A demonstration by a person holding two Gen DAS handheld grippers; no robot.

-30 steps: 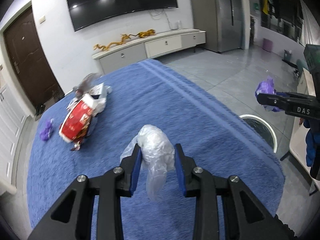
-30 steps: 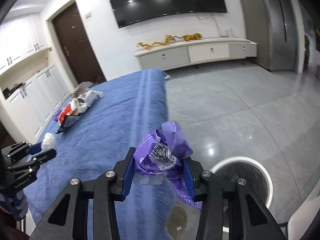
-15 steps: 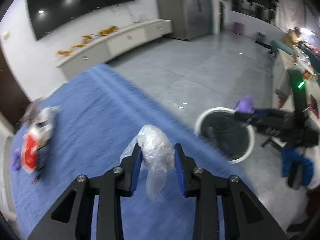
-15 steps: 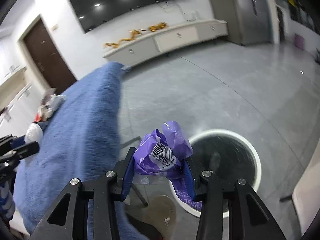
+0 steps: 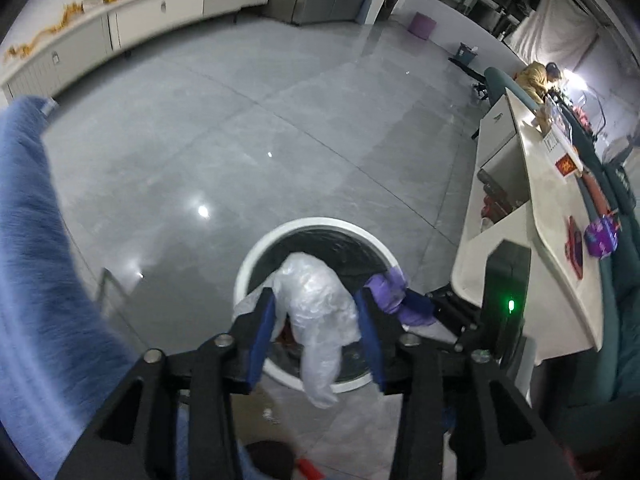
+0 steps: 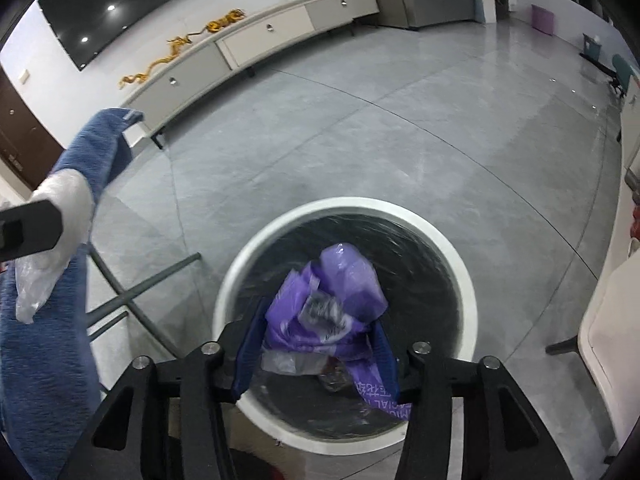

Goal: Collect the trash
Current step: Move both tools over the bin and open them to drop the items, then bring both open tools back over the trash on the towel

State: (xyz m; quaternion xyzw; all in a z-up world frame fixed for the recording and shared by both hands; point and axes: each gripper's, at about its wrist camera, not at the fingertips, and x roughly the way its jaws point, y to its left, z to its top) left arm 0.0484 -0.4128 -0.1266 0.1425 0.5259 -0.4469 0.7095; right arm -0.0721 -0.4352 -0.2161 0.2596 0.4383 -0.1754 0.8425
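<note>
My left gripper (image 5: 316, 334) is shut on a crumpled clear plastic bag (image 5: 316, 304) and holds it above the white-rimmed round bin (image 5: 256, 252) with a black liner. My right gripper (image 6: 316, 344) is shut on a purple plastic wrapper (image 6: 332, 300) and holds it over the same bin (image 6: 452, 248). In the left wrist view the purple wrapper (image 5: 390, 290) and the right gripper's tip show just right of my left fingers. In the right wrist view the left gripper with the clear bag (image 6: 60, 216) is at the left edge.
The blue-covered table (image 5: 36, 280) lies to the left, its metal legs (image 6: 136, 292) close to the bin. A white desk (image 5: 532, 248) with small items stands to the right. A long low cabinet (image 6: 256, 40) runs along the far wall across the grey tiled floor.
Both grippers swung away from the blue table toward the floor bin and now hang over its opening, each still holding its piece of trash.
</note>
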